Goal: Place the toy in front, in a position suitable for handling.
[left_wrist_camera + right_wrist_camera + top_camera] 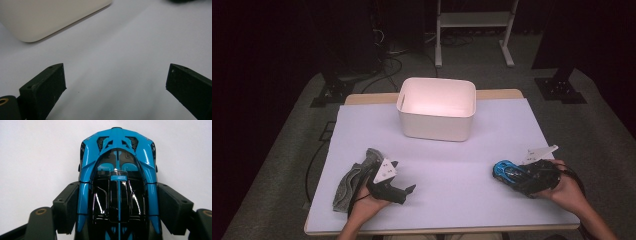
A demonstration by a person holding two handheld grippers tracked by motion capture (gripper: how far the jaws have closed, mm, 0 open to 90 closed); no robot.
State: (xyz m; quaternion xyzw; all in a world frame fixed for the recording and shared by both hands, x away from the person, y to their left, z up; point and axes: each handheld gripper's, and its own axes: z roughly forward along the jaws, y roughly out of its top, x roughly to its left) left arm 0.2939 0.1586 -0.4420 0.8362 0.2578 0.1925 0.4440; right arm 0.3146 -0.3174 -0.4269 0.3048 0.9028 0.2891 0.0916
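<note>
Nearest the person, at the near left of the white table (pixel 452 165), the left gripper (pixel 404 189) rests low in the left hand (pixel 367 205), its jaws spread wide with nothing but bare tabletop between them, as the left gripper view confirms. Just beside it, on its left, lies a crumpled grey cloth (pixel 349 182), touching the table surface. At the near right, the right gripper (pixel 507 175) sits in the right hand (pixel 569 190) and clamps a blue and black toy car (pixel 507 172); in the right gripper view both pads press against the flanks of the car's rear half, with the body lying lengthwise between the jaws and its far end projecting beyond them. The car is low over the table, well apart from the left gripper. Farther back, at the centre of the table, stands a white rectangular bin (pixel 437 122), upright and open-topped.
</note>
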